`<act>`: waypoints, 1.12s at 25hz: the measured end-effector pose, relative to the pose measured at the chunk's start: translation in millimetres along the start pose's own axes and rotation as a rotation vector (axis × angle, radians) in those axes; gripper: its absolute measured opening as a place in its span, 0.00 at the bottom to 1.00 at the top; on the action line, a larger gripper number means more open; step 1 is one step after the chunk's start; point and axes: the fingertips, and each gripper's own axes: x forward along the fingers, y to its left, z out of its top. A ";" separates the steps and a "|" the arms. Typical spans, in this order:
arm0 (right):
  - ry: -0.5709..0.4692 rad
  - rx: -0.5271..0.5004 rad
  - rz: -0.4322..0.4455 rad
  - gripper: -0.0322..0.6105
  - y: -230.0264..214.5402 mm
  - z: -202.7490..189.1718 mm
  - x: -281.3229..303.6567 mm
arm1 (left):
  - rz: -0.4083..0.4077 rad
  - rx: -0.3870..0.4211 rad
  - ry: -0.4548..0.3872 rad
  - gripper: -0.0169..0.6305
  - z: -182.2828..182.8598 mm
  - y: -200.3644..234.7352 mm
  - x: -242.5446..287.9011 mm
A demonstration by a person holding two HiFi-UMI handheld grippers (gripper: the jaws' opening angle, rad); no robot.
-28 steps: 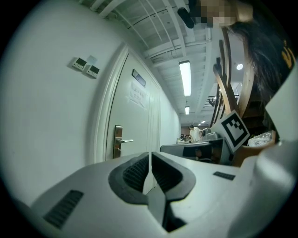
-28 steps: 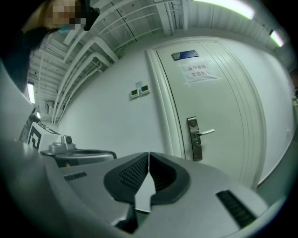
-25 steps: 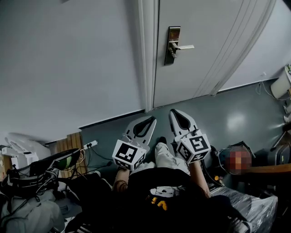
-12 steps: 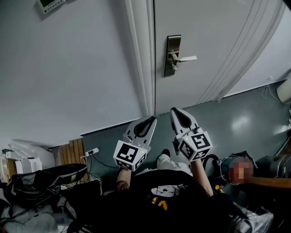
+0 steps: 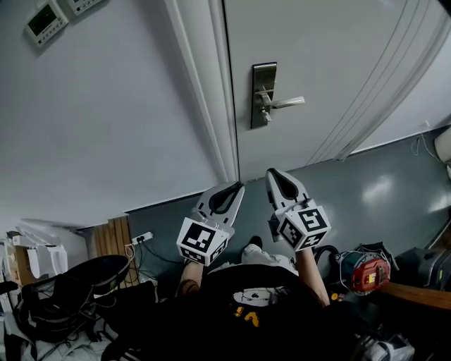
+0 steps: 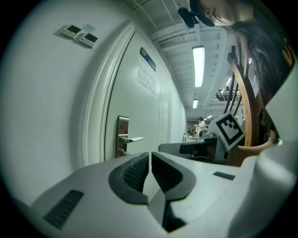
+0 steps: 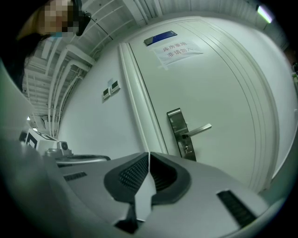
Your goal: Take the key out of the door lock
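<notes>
**A:** Entry one, the task's thing?

**B:** Small metal key, seated in the tall brushed-metal lock plate, just under the silver lever handle. It is too small for detail. The plate is on the white panelled door, at one o'clock in the head view.

**A:** Entry two, left tool?

**B:** Left tool, white shell with dark ribbed pads and a marker cube. Its jaws are drawn together with nothing between them. It points toward the door frame, and the plate lies at twelve o'clock from its tips, well apart.

**A:** Entry three, right tool?

**B:** Right tool, the same build, just beside the left one at its three o'clock. Its jaws are also pressed together and empty. In its own view the lock plate stands at one o'clock, well apart from the tips.

**A:** Fixtures?

**B:** Two pale wall control panels at eleven o'clock. White paper notice and blue door sign, high on the door.

**A:** Floor items?

**B:** Grey floor. White power strip at eight o'clock, against the wall. Red-and-teal device at four o'clock.
</notes>
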 end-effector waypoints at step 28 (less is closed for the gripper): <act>0.027 0.013 0.067 0.06 -29.2 1.4 -0.9 | 0.037 0.036 0.010 0.06 6.0 -13.6 37.8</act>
